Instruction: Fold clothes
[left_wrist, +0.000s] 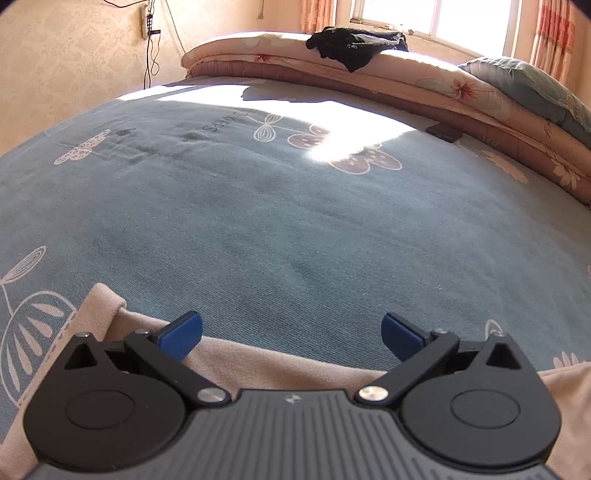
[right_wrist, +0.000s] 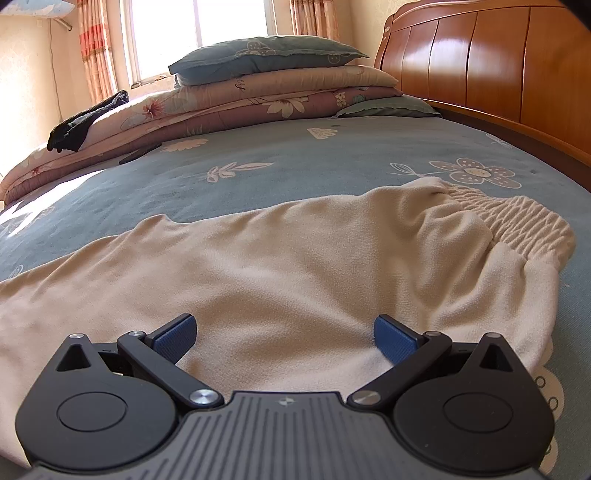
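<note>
Cream trousers (right_wrist: 295, 266) lie flat on the blue flowered bed sheet (right_wrist: 280, 166), their gathered elastic waistband (right_wrist: 517, 221) at the right. My right gripper (right_wrist: 284, 338) is open and empty, low over the trousers' near edge. In the left wrist view a leg end of the same cream trousers (left_wrist: 258, 358) lies under my left gripper (left_wrist: 291, 334), which is open and empty, its blue pads (left_wrist: 181, 334) just above the cloth's edge.
Folded floral quilts (right_wrist: 221, 107) and pillows (right_wrist: 266, 51) are stacked along the far side. A black garment (left_wrist: 354, 44) lies on the quilts. A small dark flat object (left_wrist: 443, 132) sits by the quilt. A wooden headboard (right_wrist: 498, 62) stands at the right.
</note>
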